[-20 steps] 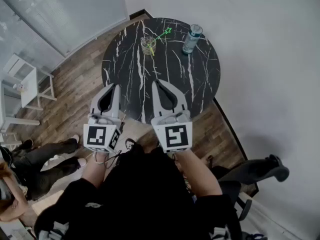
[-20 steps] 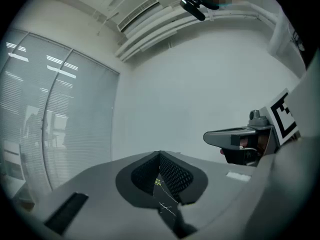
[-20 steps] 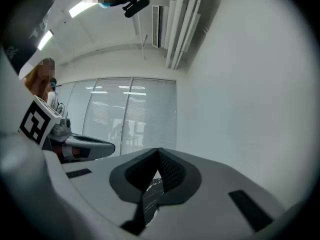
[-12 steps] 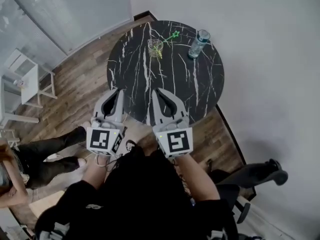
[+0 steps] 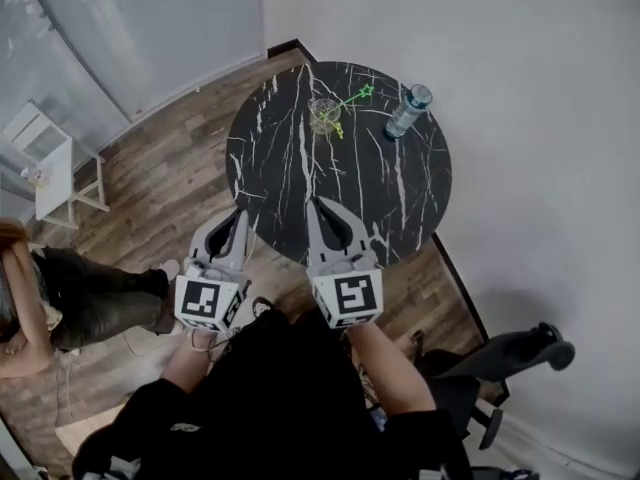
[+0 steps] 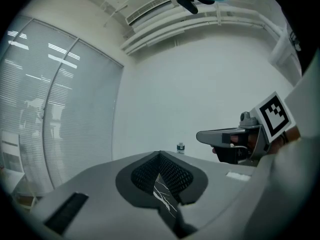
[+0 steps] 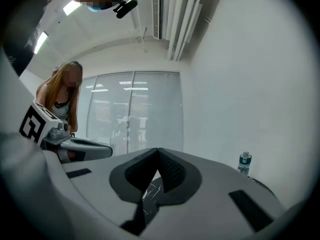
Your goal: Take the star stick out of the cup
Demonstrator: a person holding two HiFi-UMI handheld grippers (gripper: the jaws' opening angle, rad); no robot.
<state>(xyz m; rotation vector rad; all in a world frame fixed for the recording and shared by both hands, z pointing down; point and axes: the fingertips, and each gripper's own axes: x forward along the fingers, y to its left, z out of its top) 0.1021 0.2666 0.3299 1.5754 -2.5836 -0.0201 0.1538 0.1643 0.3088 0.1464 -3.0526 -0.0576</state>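
Table (image 5: 340,188): round black marble; bare top is left between the near edge and the cup.
Cup (image 5: 324,114): set on the far part, well inside the rim.
Star stick (image 5: 352,99): held in the cup, leaned out to the right.
Bottle (image 5: 408,112): stood near the far right edge.
Left gripper (image 5: 240,213): jaws pressed together, nothing pinched, held at the near left edge.
Right gripper (image 5: 312,203): jaws pressed together, nothing pinched, held over the near edge.

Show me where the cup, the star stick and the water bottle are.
cup (image 5: 323,115), head view, on its clear wall.
star stick (image 5: 366,92), head view, on the green star.
water bottle (image 5: 407,114), head view, on its middle body.
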